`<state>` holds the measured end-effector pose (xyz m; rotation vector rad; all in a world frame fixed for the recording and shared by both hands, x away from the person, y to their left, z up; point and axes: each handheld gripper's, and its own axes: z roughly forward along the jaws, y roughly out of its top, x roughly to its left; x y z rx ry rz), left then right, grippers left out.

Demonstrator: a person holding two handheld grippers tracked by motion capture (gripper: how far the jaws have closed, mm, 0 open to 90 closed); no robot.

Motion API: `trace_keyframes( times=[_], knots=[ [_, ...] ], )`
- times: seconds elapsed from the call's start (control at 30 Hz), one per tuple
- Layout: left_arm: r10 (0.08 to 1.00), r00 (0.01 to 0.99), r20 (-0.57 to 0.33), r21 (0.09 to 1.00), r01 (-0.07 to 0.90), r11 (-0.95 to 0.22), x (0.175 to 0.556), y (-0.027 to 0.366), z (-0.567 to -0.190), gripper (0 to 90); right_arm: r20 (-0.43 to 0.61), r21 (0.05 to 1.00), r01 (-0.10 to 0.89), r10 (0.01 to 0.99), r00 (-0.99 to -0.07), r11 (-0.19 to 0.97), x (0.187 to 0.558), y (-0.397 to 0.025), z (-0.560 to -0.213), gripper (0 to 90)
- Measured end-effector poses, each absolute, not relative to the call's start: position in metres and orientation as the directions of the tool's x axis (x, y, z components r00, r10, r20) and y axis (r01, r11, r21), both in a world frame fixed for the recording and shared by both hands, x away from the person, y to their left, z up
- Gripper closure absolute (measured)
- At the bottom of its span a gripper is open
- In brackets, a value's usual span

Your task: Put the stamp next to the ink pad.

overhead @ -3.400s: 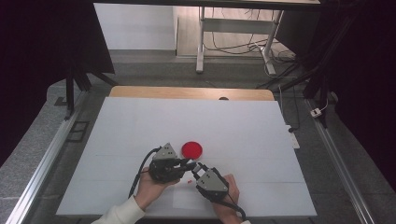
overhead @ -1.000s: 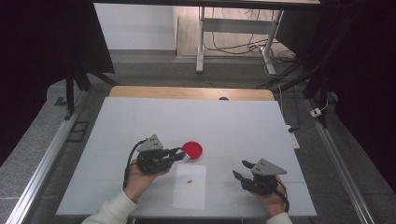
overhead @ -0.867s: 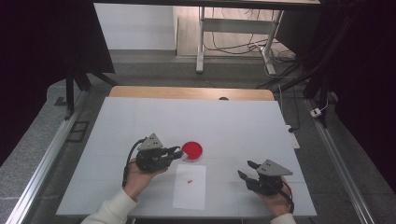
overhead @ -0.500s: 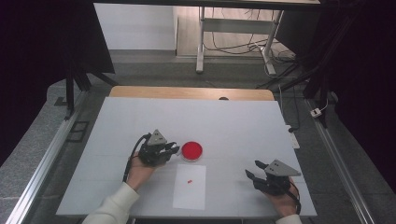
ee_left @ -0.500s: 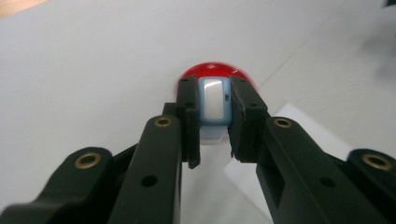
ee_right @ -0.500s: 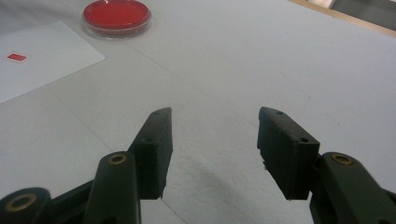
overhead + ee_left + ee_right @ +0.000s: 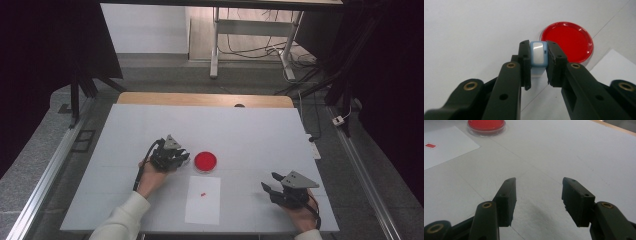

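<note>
A round red dish [image 7: 205, 161] [image 7: 567, 42] [image 7: 486, 125] lies on the white table. Just left of it my left gripper [image 7: 181, 158] [image 7: 538, 53] is shut on a small pale blue and white block [image 7: 538, 55], held a little above the surface. A white sheet of paper [image 7: 203, 199] [image 7: 441, 145] with a tiny red mark [image 7: 202, 194] [image 7: 430, 145] lies in front of the dish. Near the front right of the table my right gripper [image 7: 269, 184] [image 7: 538, 187] stands open, with nothing between its jaws.
The white table top [image 7: 250, 135] stretches wide behind and between the grippers, with a wooden strip [image 7: 200, 99] along its far edge. Metal rails [image 7: 55, 165] run down both sides. A table frame and cables [image 7: 250, 40] stand on the floor beyond.
The two grippers were close together in front of the dish; my right one has moved off to the front right and stands open. My left one has shifted slightly back and left.
</note>
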<state>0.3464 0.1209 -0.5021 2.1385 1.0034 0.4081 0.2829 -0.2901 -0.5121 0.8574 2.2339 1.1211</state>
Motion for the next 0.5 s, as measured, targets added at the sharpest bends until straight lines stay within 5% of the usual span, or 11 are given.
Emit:
trace_keyframes(
  times=[0.5],
  knots=[
    [0.77, 0.638, -0.021, 0.718, 0.545, -0.432, 0.3508, 0.1199, -0.5072, 73.7, -0.148, 0.825, 0.318, 0.721, -0.677, 0.467, 0.2837, -0.2902, -0.5126, 44.3]
  ],
)
